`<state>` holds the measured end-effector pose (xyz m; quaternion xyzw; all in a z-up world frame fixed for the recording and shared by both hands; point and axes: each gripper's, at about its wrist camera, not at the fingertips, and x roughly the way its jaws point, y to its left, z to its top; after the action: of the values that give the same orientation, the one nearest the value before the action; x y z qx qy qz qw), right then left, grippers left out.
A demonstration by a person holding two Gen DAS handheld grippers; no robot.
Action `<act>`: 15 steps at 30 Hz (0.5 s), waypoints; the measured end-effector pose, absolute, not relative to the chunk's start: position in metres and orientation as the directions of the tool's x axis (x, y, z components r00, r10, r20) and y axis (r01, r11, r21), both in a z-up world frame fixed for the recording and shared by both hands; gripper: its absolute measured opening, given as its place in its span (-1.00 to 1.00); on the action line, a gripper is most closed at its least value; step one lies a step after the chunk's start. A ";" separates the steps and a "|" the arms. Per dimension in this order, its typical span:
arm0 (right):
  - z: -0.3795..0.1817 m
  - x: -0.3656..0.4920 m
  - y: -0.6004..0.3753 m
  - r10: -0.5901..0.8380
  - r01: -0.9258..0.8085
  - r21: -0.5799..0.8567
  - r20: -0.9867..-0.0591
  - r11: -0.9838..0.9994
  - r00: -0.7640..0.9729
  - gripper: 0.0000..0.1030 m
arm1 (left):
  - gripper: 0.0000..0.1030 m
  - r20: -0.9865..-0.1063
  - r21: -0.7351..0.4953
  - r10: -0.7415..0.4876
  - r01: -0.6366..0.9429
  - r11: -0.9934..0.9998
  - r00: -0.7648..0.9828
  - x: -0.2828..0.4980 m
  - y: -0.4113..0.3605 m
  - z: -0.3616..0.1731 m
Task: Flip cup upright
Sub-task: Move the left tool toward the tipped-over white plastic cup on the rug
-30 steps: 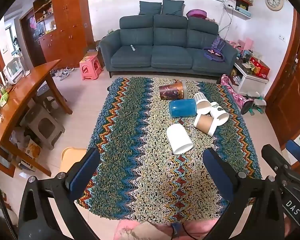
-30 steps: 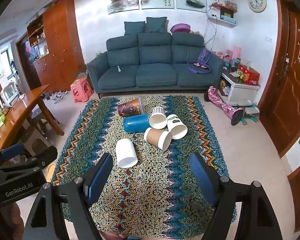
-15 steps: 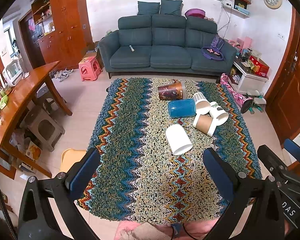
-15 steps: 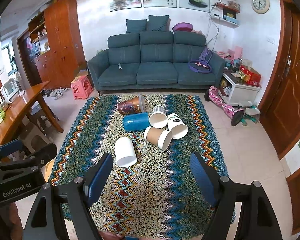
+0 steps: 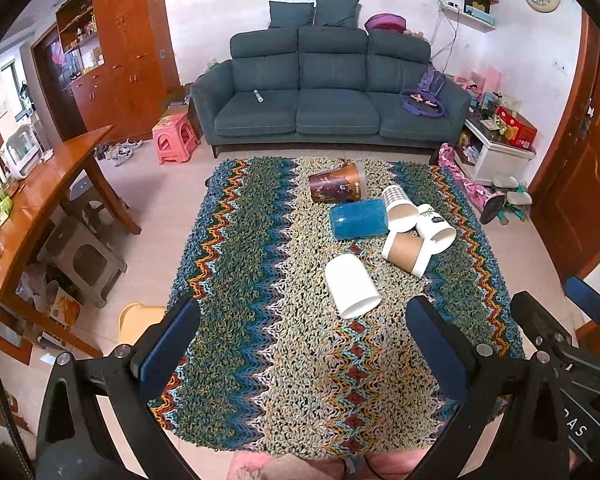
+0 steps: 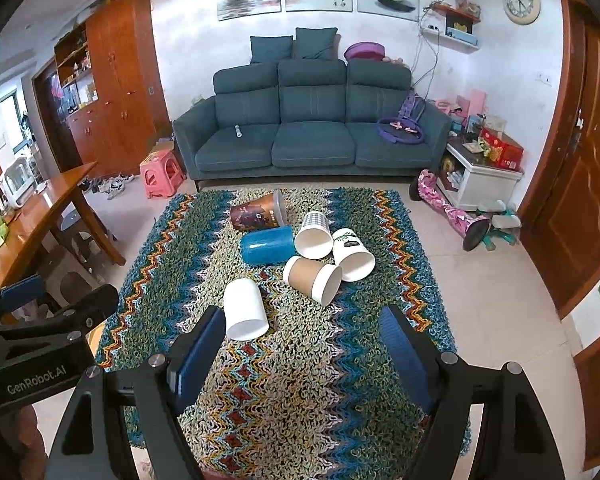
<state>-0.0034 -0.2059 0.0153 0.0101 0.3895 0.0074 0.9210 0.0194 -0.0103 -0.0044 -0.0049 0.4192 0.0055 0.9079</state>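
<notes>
Several cups lie on their sides on a zigzag rug [image 5: 260, 320] [image 6: 308, 380]. Nearest is a plain white cup [image 5: 351, 286] [image 6: 244, 309], mouth toward me. Behind it lie a brown paper cup [image 5: 405, 251] [image 6: 310, 278], a blue cup [image 5: 358, 218] [image 6: 266, 245], a checked cup [image 5: 398, 208] [image 6: 314, 232], a white cup with a leaf print [image 5: 436, 226] [image 6: 352, 254] and a dark printed cup [image 5: 336, 186] [image 6: 258, 213]. My left gripper [image 5: 300, 344] is open above the rug's near part, empty. My right gripper [image 6: 304, 348] is open too, with the white cup just beyond its left finger.
A teal sofa [image 5: 328, 100] stands behind the rug. A wooden table [image 5: 32, 200] and grey stools [image 5: 80, 256] are on the left, a pink stool [image 5: 176, 138] by the sofa, a white side cabinet [image 5: 496, 148] and a wooden door [image 6: 572, 208] on the right.
Both views have tilted up slightly, so the cups sit a little lower in frame. No cup has moved and both grippers stay open.
</notes>
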 end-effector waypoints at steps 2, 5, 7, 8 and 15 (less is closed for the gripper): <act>0.016 0.000 -0.208 0.019 -0.004 0.022 -0.716 1.000 0.698 0.55 | 0.99 -0.763 -0.006 0.003 -0.012 1.000 0.646 0.023 -0.011 -0.005; 0.018 0.005 -0.211 0.005 0.006 0.012 -0.710 1.000 0.704 0.55 | 0.99 -0.768 0.003 0.008 -0.009 1.000 0.640 0.029 -0.015 -0.006; 0.019 0.007 -0.214 -0.005 0.013 0.007 -0.705 1.000 0.709 0.55 | 0.99 -0.772 0.009 0.011 -0.006 1.000 0.636 0.033 -0.020 -0.008; 0.020 0.009 -0.215 -0.006 0.016 0.008 -0.703 1.000 0.711 0.55 | 0.99 -0.774 0.010 0.010 -0.004 1.000 0.633 0.034 -0.020 -0.009; 0.016 0.021 -0.219 -0.019 0.023 -0.004 -0.705 1.000 0.709 0.55 | 0.99 -0.792 0.024 0.019 0.001 1.000 0.611 0.050 -0.027 -0.019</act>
<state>0.0207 -0.2190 0.0157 0.0028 0.3810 -0.0115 0.9245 0.0496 -0.0265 -0.0188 0.0109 0.4412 0.0050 0.8973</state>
